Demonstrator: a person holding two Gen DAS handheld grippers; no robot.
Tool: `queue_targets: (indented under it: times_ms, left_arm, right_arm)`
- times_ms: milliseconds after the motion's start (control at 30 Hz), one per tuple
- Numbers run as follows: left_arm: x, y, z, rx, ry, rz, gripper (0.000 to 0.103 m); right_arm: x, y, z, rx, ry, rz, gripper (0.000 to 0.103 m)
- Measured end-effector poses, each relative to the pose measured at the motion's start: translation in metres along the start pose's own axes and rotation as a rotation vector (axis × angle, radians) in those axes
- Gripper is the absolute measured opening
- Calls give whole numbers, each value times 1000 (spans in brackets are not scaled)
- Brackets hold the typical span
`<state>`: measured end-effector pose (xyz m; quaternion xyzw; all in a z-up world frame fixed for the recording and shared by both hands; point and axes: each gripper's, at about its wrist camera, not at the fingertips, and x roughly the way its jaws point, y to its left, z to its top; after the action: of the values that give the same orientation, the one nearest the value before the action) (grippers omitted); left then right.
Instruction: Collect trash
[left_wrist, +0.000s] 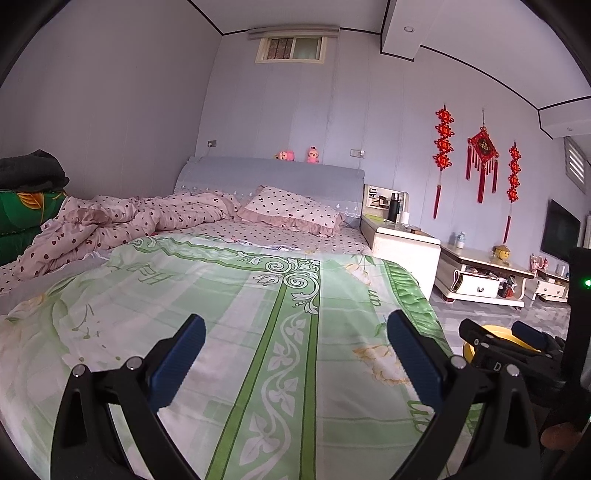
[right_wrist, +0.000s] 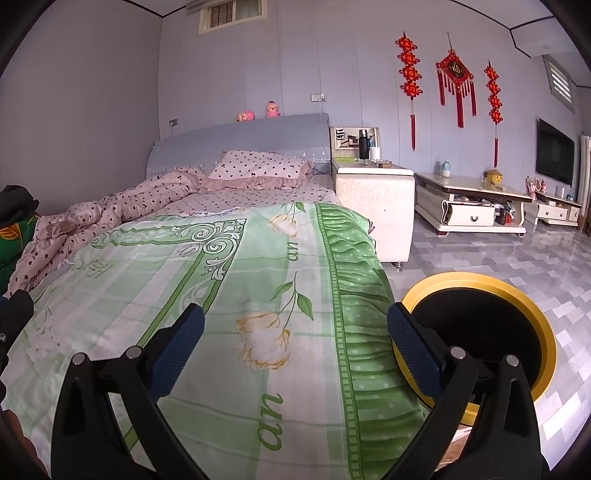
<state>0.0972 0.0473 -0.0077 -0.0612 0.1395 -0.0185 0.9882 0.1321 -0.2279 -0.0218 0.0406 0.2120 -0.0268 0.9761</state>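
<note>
The green bedspread carries large green letters: "an" reads clearly near the lower centre of the right wrist view and again higher up beside a printed flower; other letters are too distorted to read. The red hanging ornament in the upper right bears one gold character. The left gripper and right gripper both stand wide apart with nothing between the blue pads, low over the foot of the bed. The yellow-rimmed bin with a dark inside sits on the tiled floor at lower right, just beside the bed's edge and the right gripper's outer finger. No loose trash can be made out on the bedspread. Open floor stretches rightward toward the low cabinets.
</note>
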Motion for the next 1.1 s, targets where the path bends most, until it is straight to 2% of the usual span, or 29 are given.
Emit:
queue_targets:
  times_ms: [1100]
  left_arm:
    - [-2, -4, 0, -6, 5, -27, 95]
  right_arm:
    - [9, -4, -3, 6, 37, -7, 95]
